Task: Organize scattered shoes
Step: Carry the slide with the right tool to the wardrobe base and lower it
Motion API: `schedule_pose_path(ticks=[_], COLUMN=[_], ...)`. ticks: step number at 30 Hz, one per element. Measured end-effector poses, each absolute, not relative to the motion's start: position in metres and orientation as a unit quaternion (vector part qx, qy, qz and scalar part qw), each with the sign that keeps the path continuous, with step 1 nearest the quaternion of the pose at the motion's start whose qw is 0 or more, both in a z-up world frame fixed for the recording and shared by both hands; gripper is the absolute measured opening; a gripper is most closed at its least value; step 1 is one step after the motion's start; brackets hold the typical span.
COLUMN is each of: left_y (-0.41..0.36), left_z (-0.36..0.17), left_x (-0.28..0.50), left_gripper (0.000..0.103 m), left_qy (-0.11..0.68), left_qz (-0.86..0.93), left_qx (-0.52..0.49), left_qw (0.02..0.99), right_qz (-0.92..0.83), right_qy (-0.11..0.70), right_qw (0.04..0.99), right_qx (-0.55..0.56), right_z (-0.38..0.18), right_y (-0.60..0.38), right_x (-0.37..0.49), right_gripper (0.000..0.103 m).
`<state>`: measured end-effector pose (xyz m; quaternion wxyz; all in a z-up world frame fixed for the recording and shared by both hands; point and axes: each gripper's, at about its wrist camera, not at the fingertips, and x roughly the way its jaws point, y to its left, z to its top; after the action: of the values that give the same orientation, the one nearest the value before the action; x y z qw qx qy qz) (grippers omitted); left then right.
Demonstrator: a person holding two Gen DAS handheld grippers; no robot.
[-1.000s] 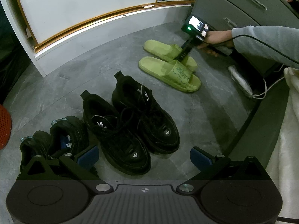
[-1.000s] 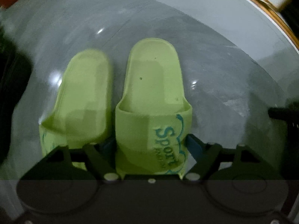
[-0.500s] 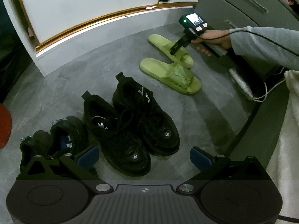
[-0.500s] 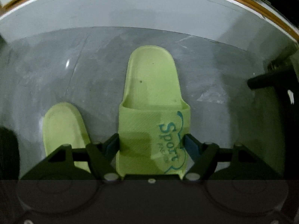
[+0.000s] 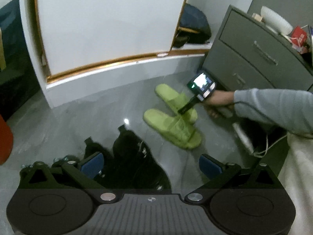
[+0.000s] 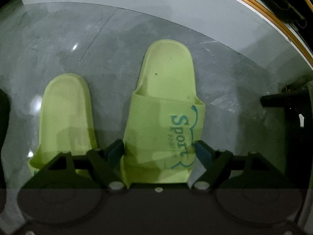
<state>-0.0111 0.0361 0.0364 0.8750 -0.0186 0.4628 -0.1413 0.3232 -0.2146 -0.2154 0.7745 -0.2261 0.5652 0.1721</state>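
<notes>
My right gripper (image 6: 159, 149) is shut on the strap end of a lime green "Sport" slipper (image 6: 166, 107), its pads pressing both sides. The second green slipper (image 6: 66, 113) lies to its left on the grey floor. In the left wrist view the held slipper (image 5: 172, 98) sits behind the other slipper (image 5: 172, 129), with the right gripper (image 5: 184, 108) on it. My left gripper (image 5: 150, 164) is open and empty above a pair of black sneakers (image 5: 135, 156). More black shoes (image 5: 39, 166) lie at the lower left.
A white cabinet base with gold trim (image 5: 109, 64) curves along the back. A grey drawer unit (image 5: 254, 58) stands at the right, with a white cable (image 5: 266, 148) and pale fabric (image 5: 299, 176) near it. A red object (image 5: 4, 139) is at the left edge.
The right gripper has shifted the held slipper back beside the other slipper. The left gripper has tilted up and moved closer over the black sneakers.
</notes>
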Motion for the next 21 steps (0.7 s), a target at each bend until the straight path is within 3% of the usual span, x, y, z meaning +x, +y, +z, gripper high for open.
schedule_pose_path(ticks=[14, 21], left_y=[0.030, 0.034], left_z=[0.026, 0.043], left_x=[-0.004, -0.023], left_gripper=[0.103, 0.103], left_qy=[0.460, 0.390], left_qz=[-0.137, -0.112], left_qx=[-0.068, 0.000], left_qw=[0.875, 0.914], right_qz=[0.174, 0.181], right_qy=[0.563, 0.567], right_qw=[0.771, 0.763], right_qx=[-0.243, -0.251], right_z=[-0.220, -0.224], right_y=[-0.208, -0.217], right_x=[0.318, 0.313], right_gripper=[0.086, 0.087])
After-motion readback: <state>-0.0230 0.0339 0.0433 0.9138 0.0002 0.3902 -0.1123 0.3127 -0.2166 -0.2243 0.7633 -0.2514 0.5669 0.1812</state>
